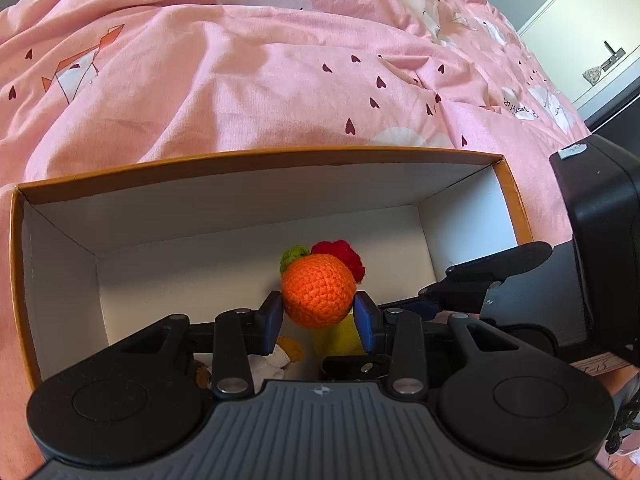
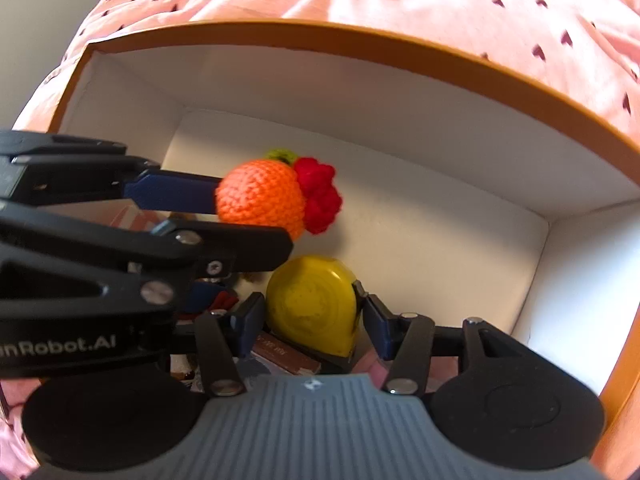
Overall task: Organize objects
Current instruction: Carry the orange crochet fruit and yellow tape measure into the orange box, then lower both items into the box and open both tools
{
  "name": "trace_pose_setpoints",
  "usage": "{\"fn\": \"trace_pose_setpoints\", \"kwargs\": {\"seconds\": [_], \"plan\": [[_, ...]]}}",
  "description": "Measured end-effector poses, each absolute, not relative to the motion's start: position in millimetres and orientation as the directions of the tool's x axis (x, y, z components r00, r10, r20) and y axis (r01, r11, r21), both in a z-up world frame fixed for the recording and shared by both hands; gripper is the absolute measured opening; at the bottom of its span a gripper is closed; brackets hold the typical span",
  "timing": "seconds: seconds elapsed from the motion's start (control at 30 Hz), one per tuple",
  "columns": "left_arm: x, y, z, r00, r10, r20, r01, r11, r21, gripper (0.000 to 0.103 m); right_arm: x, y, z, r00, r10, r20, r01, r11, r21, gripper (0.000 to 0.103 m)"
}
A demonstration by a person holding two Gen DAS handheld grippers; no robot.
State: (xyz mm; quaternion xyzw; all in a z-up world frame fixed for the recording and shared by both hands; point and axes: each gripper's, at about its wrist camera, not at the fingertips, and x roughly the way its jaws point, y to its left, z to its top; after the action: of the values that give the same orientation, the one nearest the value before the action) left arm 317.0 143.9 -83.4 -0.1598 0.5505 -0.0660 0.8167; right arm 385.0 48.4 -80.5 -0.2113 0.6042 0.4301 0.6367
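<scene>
A crocheted orange toy (image 1: 318,294) with a red tuft and a green leaf hangs over the inside of an orange-rimmed white box (image 1: 256,158). My left gripper (image 1: 319,318) is shut on it, a blue pad pressing on each side. The right wrist view shows the same toy (image 2: 260,198) at the end of the left gripper's fingers (image 2: 176,192). My right gripper (image 2: 314,320) is shut on a yellow tape measure (image 2: 312,304) low inside the box (image 2: 360,36). In the left wrist view that tape measure (image 1: 340,336) peeks out just below the orange toy.
The box sits on a rumpled pink bedspread (image 1: 240,60) with dark hearts. Small items lie at the box's near end: a white and yellow soft toy (image 1: 286,354) and a brown packet (image 2: 284,354). White cupboards (image 1: 592,40) stand at the far right.
</scene>
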Motion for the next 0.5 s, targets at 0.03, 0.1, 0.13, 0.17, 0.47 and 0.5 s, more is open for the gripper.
{"fn": "trace_pose_setpoints", "kwargs": {"seconds": [0.03,0.1,0.13,0.17,0.47,0.5], "plan": [[317.0,143.5,-83.9,0.384,-0.285,-0.878,-0.067,0.940,-0.334,0.043,385.2,47.6,-79.8,-0.098,0.292,-0.951,-0.801,0.544,0.249,0.057],[317.3,142.2,-84.8,0.381,-0.284,-0.880,-0.064,0.941,-0.332,0.043,385.4,45.3,-76.5,-0.116,0.305,-0.945,-0.798,0.537,0.271,0.060],[317.4,141.7,-85.1,0.382,-0.283,-0.880,-0.065,0.941,-0.331,0.043,385.6,43.9,-73.9,-0.119,0.312,-0.943,-0.795,0.539,0.279,0.061],[317.5,141.5,-85.1,0.383,-0.283,-0.880,-0.066,0.941,-0.331,0.043,385.4,42.8,-70.9,-0.113,0.319,-0.941,-0.796,0.537,0.278,0.059],[318.2,152.1,-79.8,0.413,-0.246,-0.877,-0.110,0.943,-0.316,0.043,383.7,50.2,-71.6,-0.043,0.385,-0.922,-0.826,0.505,0.249,0.042],[317.6,152.9,-79.5,0.412,-0.244,-0.878,-0.111,0.943,-0.314,0.043,383.5,52.0,-74.5,-0.039,0.382,-0.923,-0.824,0.510,0.246,0.040]]}}
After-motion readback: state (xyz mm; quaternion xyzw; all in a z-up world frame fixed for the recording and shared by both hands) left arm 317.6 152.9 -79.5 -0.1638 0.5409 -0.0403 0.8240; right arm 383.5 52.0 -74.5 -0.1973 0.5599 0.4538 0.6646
